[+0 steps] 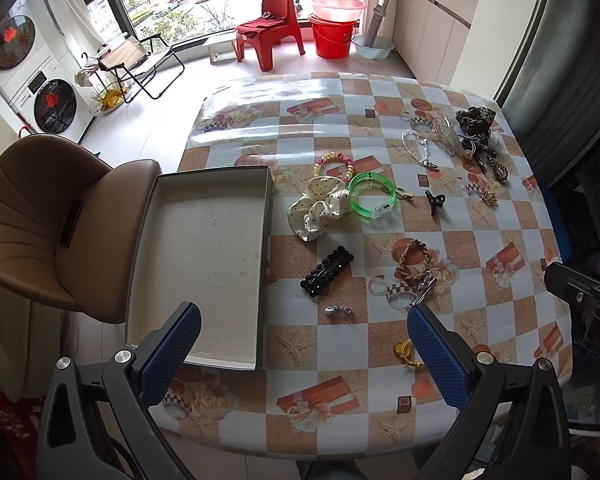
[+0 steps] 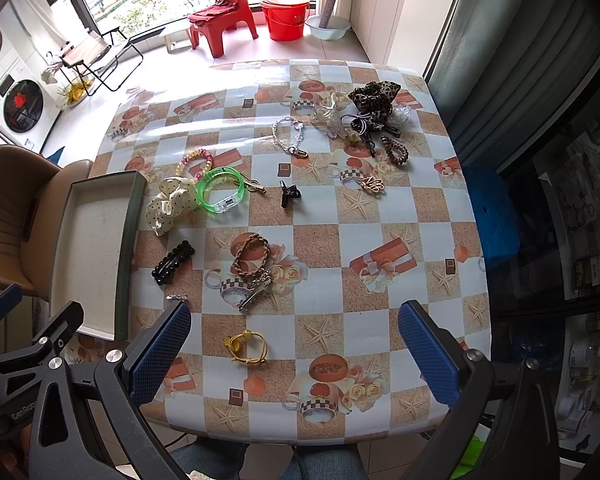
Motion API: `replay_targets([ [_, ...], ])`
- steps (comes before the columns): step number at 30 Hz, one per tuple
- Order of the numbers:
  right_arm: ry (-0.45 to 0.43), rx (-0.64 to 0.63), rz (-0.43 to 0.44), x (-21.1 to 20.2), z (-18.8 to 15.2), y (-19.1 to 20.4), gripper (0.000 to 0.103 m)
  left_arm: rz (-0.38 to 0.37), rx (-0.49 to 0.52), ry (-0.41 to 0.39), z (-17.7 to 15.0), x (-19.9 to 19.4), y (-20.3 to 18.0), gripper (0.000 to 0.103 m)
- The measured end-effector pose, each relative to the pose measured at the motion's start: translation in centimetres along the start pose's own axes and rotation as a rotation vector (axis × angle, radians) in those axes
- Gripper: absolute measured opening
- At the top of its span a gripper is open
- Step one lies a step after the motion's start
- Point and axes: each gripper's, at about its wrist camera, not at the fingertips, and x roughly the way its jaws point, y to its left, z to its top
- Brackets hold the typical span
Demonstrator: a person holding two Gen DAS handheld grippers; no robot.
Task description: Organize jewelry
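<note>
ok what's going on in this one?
Jewelry sorting, not yet started. Both grippers, left gripper and right gripper, hover open and empty over the checkered tablecloth table. The shallow grey cardboard box on the left holds nothing. The green translucent bangle, cream polka-dot scrunchie and black beaded hair clip lie loose on the table.

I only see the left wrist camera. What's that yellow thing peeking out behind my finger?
Observer: A yellow hair tie with a bead, lying by itself on the table.
Operator: Is my other hand-held gripper open?
Observer: Yes, the right hand-held gripper is open and holds nothing.
Operator: What's the shiny bit near the black hair clip?
Observer: A silver clip, right beside the braided bracelet.
</note>
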Motion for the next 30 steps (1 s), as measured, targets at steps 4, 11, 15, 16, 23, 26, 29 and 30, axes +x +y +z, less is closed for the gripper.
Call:
replay_targets([
  [4,0.001,0.0,0.0,0.02,0.05,0.13,0.103,0.0,-0.001,0.001,-0.02,0.01,0.03,0.103],
  [11,0.001,-0.001,0.0,0.01,0.1,0.03,0.103,0.0,-0.001,0.002,-0.03,0.0,0.01,0.103],
  [15,0.001,-0.001,0.0,0.01,0.13,0.05,0.103,-0.001,0.0,0.003,0.04,0.02,-0.05,0.103],
  [16,0.001,-0.002,0.0,0.01,0.13,0.09,0.103,-0.001,0.0,0.003,0.01,0.01,-0.02,0.103],
  [23,0.002,-0.001,0.0,0.03,0.17,0.16,0.103,-0.001,0.0,0.004,0.05,0.02,-0.06,0.103],
  [26,0.003,-0.002,0.0,0.04,0.18,0.08,0.103,-0.001,0.0,0.004,0.06,0.03,-0.06,0.103],
  [29,0.004,-0.001,-0.001,0.1,0.2,0.16,0.103,-0.001,-0.001,0.005,0.04,0.03,-0.05,0.103],
  [30,0.004,-0.001,0.0,0.12,0.21,0.19,0.103,-0.002,0.0,0.005,0.09,0.03,-0.07,0.103],
])
